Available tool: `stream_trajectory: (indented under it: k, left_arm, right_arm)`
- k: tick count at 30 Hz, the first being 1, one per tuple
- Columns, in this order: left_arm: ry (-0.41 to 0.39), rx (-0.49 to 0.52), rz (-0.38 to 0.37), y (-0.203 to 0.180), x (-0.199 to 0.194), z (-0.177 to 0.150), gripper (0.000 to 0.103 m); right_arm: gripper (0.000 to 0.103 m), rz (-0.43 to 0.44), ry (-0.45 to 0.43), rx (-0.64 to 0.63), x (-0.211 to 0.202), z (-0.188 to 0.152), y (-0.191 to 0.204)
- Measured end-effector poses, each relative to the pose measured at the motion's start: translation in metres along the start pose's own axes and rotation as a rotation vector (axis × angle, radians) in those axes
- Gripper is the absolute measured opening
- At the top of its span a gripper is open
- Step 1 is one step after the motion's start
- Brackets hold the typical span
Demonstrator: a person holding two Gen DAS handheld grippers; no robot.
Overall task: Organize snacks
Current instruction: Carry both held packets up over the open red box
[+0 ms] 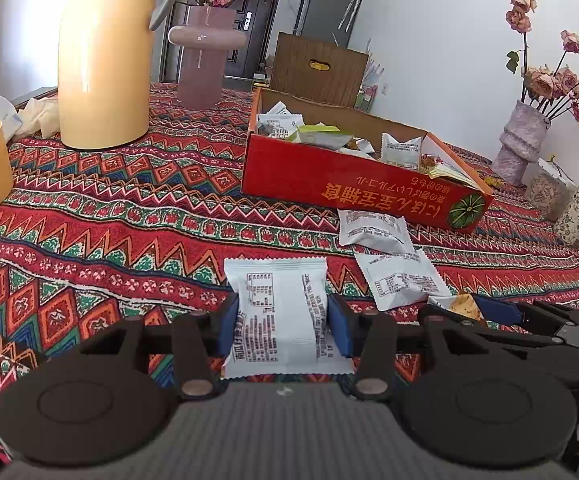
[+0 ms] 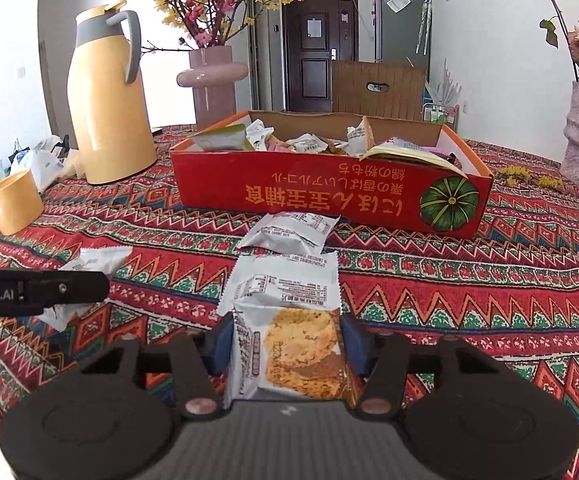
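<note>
A red cardboard box (image 1: 349, 184) (image 2: 309, 192) holding several snack packets stands on the patterned tablecloth. My left gripper (image 1: 284, 322) is shut on a white snack packet (image 1: 277, 292), its blue pads pressing both sides just above the cloth. My right gripper (image 2: 287, 344) is shut on a cookie packet (image 2: 301, 352) printed with biscuits. In the left wrist view the right gripper (image 1: 501, 312) sits low at the right edge. Two loose white packets (image 1: 373, 230) (image 1: 403, 280) lie between the grippers and the box, seen also as packets (image 2: 289, 232) (image 2: 285, 280).
A tall yellow thermos jug (image 2: 105, 104) and a yellow mug (image 2: 13, 204) stand at the left, a pink vase (image 2: 213, 80) behind the box. A grey vase (image 1: 521, 140) and smaller jars line the right edge. A brown slatted crate (image 2: 377, 88) sits beyond the table.
</note>
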State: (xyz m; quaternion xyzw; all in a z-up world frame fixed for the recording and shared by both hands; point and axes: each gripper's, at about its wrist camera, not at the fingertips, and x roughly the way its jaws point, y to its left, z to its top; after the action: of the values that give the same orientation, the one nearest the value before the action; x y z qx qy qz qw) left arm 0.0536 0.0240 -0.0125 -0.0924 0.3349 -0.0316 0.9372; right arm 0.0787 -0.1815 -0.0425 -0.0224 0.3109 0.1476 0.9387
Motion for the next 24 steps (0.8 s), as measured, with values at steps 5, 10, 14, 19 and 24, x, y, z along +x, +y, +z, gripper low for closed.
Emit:
stream_trajectory:
  k: [5, 10, 14, 19, 24]
  left_arm:
    - [-0.02, 0.017, 0.001, -0.007, -0.004, 0.006, 0.047]
    - [-0.052, 0.03, 0.004, -0.015, -0.007, 0.017, 0.047]
    - [-0.075, 0.044, 0.004, -0.021, -0.007, 0.027, 0.047]
    - [-0.096, 0.06, 0.003, -0.029, -0.004, 0.039, 0.047]
    - [-0.123, 0.073, -0.002, -0.038, 0.0, 0.053, 0.047]
  right_arm:
    - [0.054, -0.006, -0.033, 0.01, -0.007, 0.005, -0.007]
    - [0.054, -0.02, -0.069, 0.021, -0.011, 0.013, -0.016]
    - [0.054, -0.028, -0.1, 0.026, -0.014, 0.022, -0.023]
    - [0.054, -0.035, -0.135, 0.025, -0.014, 0.035, -0.029]
    - [0.054, -0.041, -0.166, 0.03, -0.012, 0.05, -0.036]
